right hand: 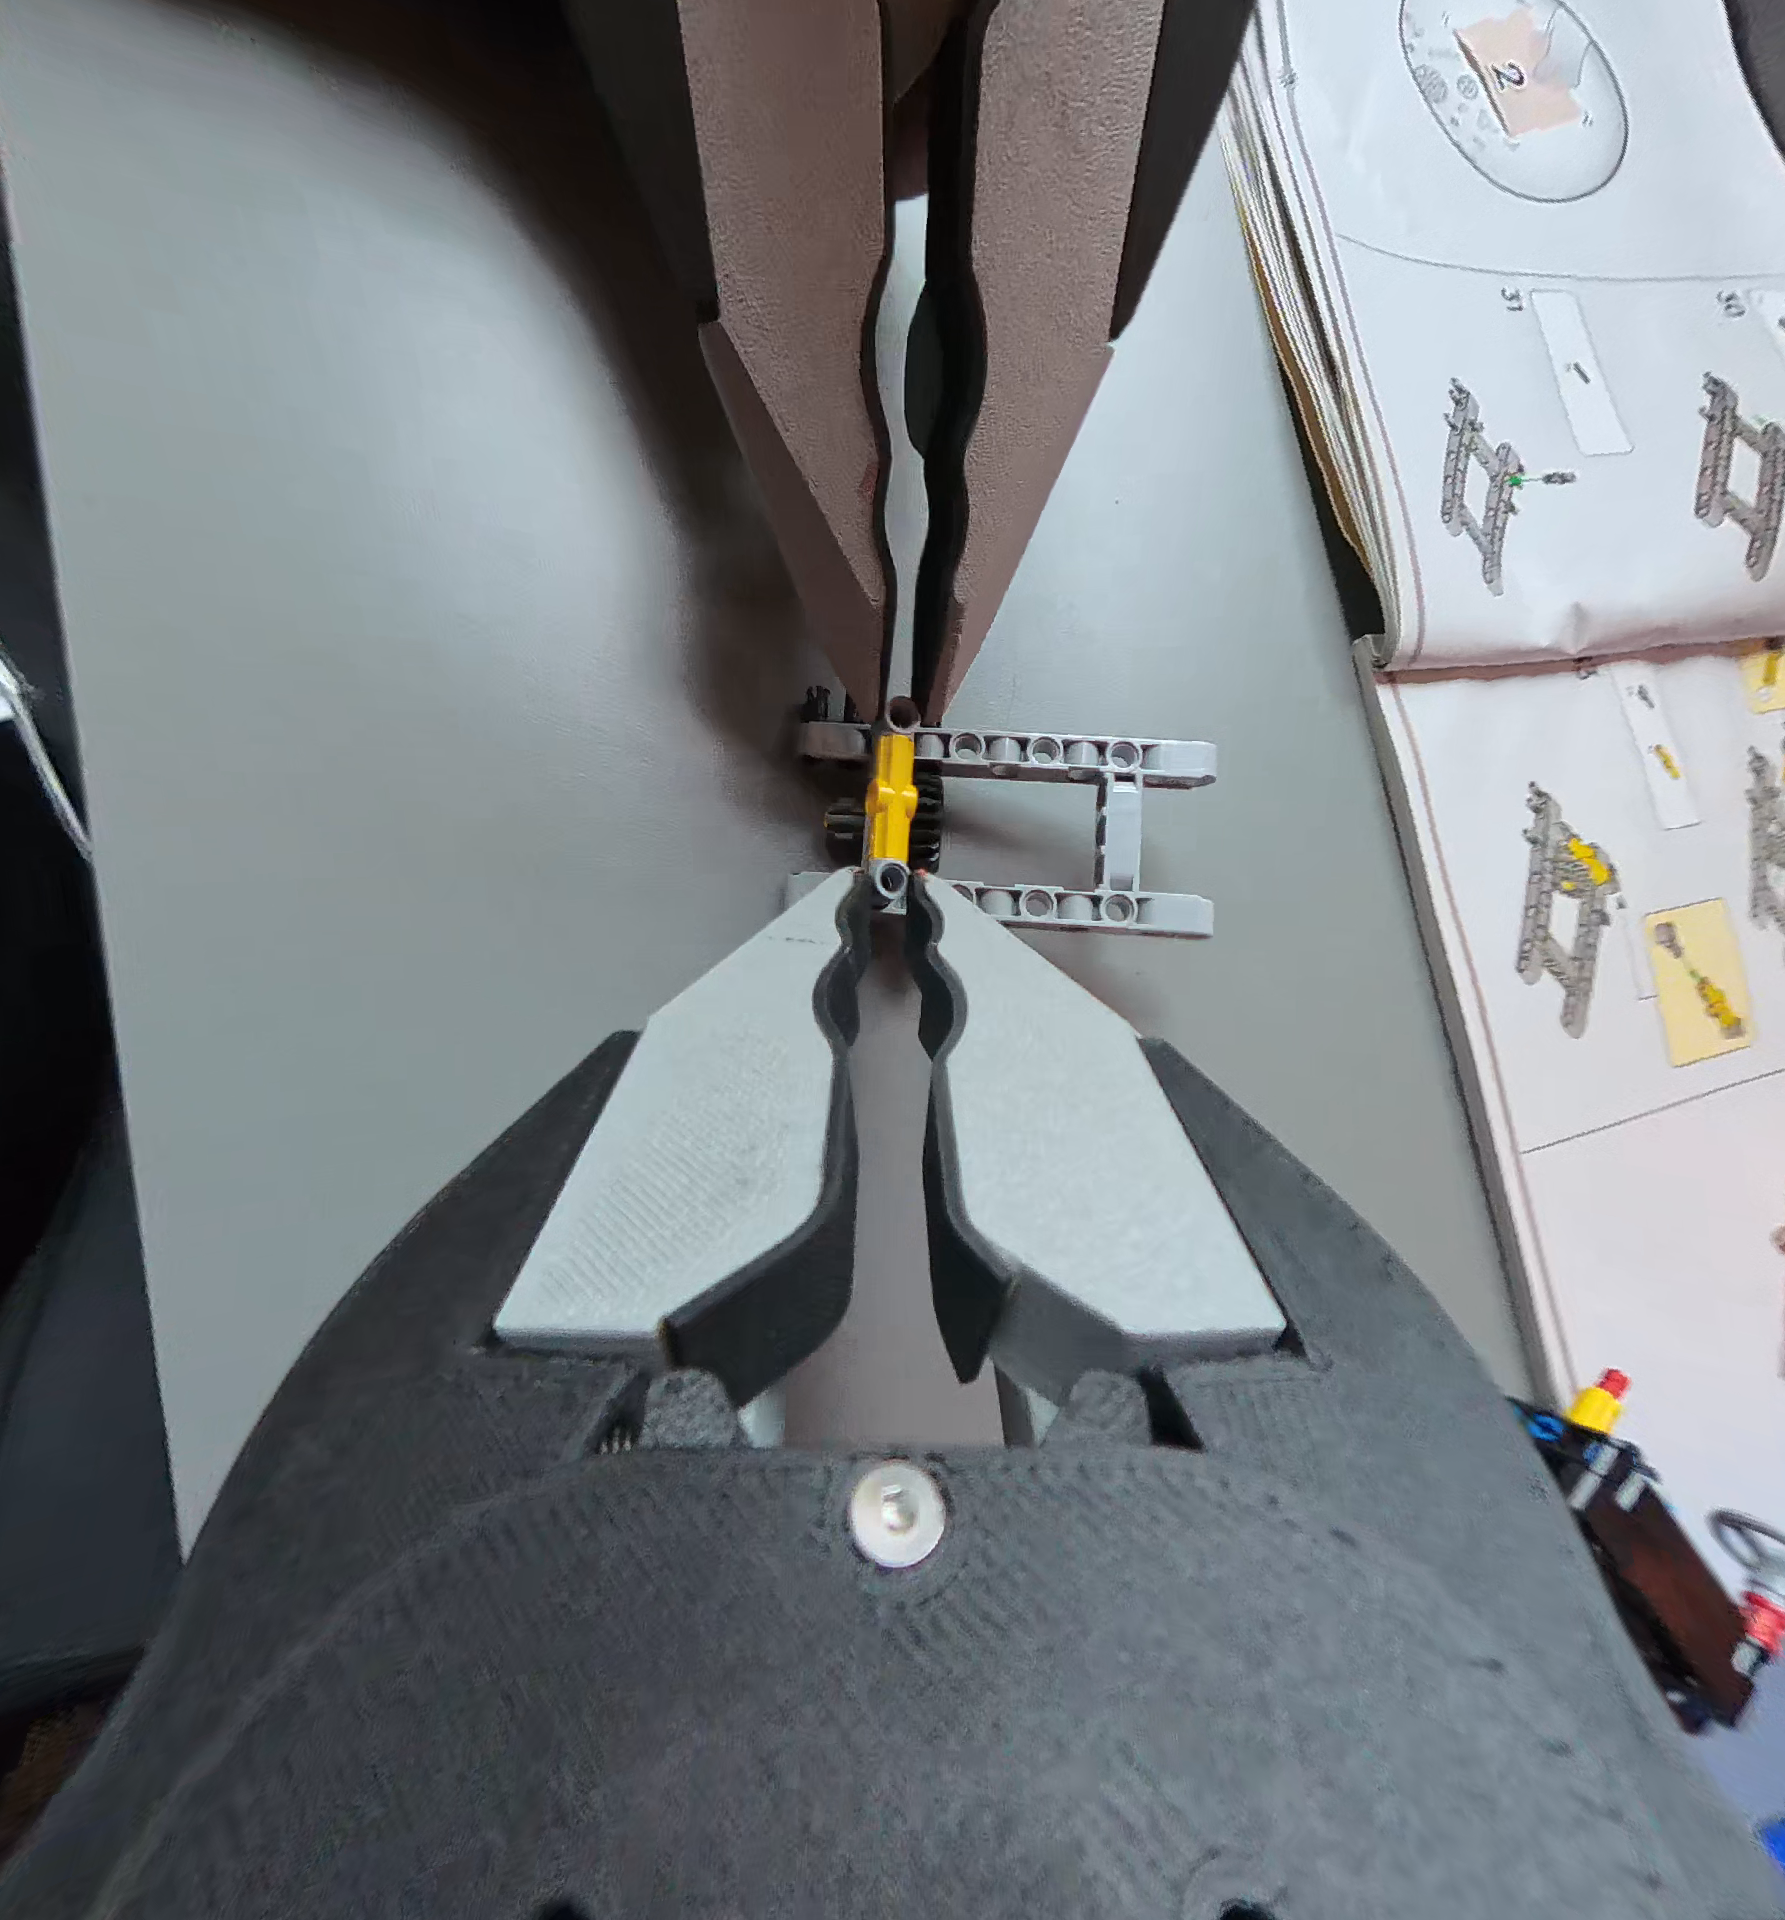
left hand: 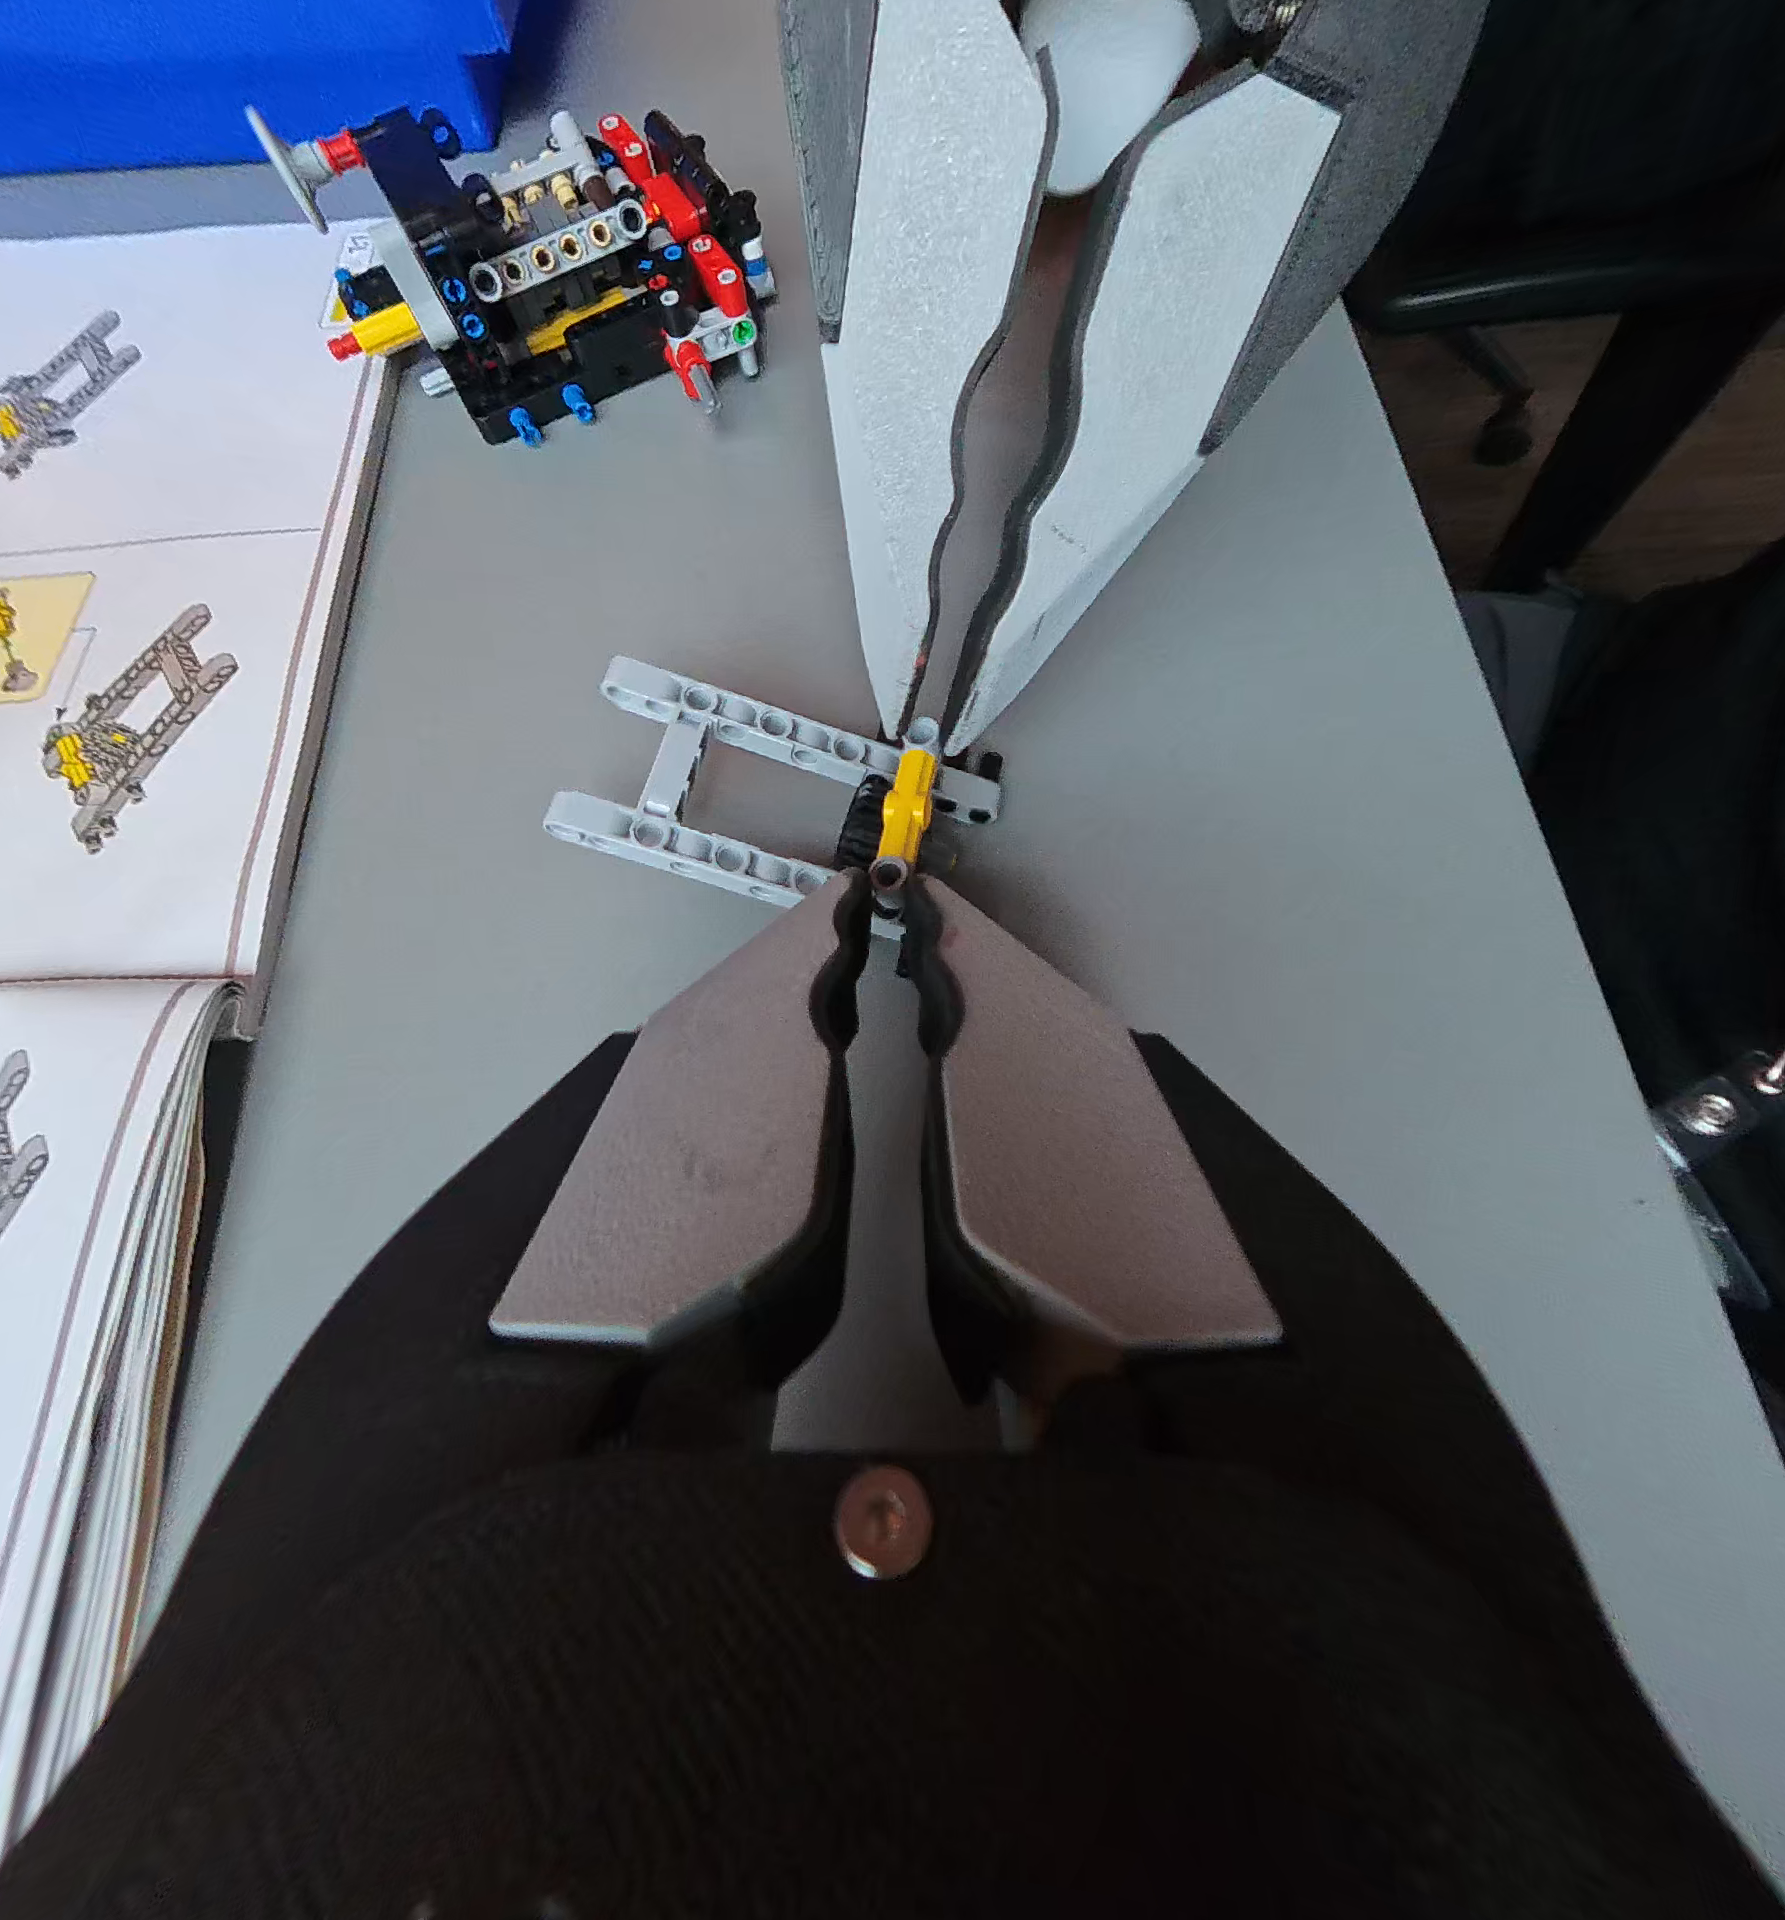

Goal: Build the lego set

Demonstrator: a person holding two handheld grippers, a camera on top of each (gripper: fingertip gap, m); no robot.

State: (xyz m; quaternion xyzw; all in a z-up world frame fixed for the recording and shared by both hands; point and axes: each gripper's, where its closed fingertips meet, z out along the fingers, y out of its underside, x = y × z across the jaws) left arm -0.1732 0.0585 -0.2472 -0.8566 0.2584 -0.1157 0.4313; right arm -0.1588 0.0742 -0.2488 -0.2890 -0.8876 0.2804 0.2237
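Yellow plastic marks the centre: a yellow connector (left hand: pixel 911 800) sits on an axle across the grey frame (left hand: pixel 753 790), with a black gear (left hand: pixel 855 826) beside it. The frame lies flat on the worktop (left hand: pixel 1231 831), directly between the two tongs, which meet it from opposite sides.

The left tongs (left hand: pixel 888 891) are nearly closed, their tips pinching a small grey bush (left hand: pixel 889 871) at the near end of the axle. The right tongs (right hand: pixel 890 888) do likewise at the other end, tips narrowed onto a grey end piece (right hand: pixel 889 879); whether either grip is firm I cannot tell.

My judgement: this sub-assembly is at an early step, with frame, gear and connector in place, and the axle ends being seated. The larger model (left hand: pixel 566 281), beyond the left tongs to their left, looks well advanced, so joining the two and many manual (left hand: pixel 119 623) pages probably remain.

The worktop edge runs close on the left tongs' right side, with a dark drop past it. The manual bounds the opposite side. Bare worktop lies between the frame and model, giving fair room there; little towards the edge.
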